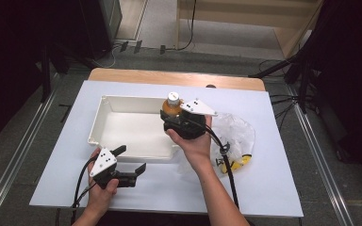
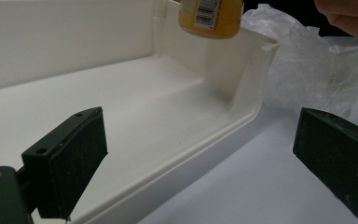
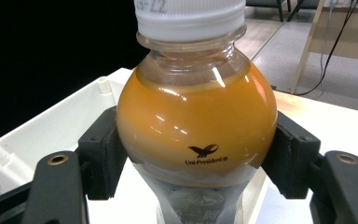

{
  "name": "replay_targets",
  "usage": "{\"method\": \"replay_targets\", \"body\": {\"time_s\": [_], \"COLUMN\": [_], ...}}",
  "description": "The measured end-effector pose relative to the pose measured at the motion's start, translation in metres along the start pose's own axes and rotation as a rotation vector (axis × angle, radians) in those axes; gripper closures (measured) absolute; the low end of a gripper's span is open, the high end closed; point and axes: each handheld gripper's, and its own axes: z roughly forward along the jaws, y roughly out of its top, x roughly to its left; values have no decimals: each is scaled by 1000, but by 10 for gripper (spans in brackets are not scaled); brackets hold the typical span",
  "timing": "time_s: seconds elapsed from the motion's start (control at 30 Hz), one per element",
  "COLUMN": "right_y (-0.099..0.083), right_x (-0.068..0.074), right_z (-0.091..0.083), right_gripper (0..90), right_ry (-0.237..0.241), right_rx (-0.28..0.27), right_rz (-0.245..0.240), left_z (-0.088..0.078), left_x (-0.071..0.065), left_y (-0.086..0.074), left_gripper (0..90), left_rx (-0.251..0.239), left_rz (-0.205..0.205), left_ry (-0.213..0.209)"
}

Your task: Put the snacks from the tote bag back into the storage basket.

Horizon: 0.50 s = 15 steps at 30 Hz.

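Above the white tray (image 1: 104, 109), the right gripper (image 3: 196, 154) clamps the nearly full juice bottle's (image 3: 196, 126) round, slick shoulder; heavyish, rigid, best gripped lower; left gripper (image 2: 200, 158) gapes empty

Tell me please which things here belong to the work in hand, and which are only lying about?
In the work:
- bottle of orange drink, clamped in the right gripper
- white tray, over which it is held

Lying about:
- crumpled plastic bag
- left gripper, open, beside the tray
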Motion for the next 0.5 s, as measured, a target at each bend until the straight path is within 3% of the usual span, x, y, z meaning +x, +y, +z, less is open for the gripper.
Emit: {"method": "replay_targets", "body": {"time_s": [0.5], "right_y": [-9], "right_x": [-1], "right_z": [5], "right_gripper": [317], "right_ry": [-1], "right_rx": [17], "right_rz": [0], "left_z": [0], "left_x": [0], "left_y": [0], "left_gripper": [30], "left_rx": [-1], "left_rz": [0], "left_ry": [1]}}
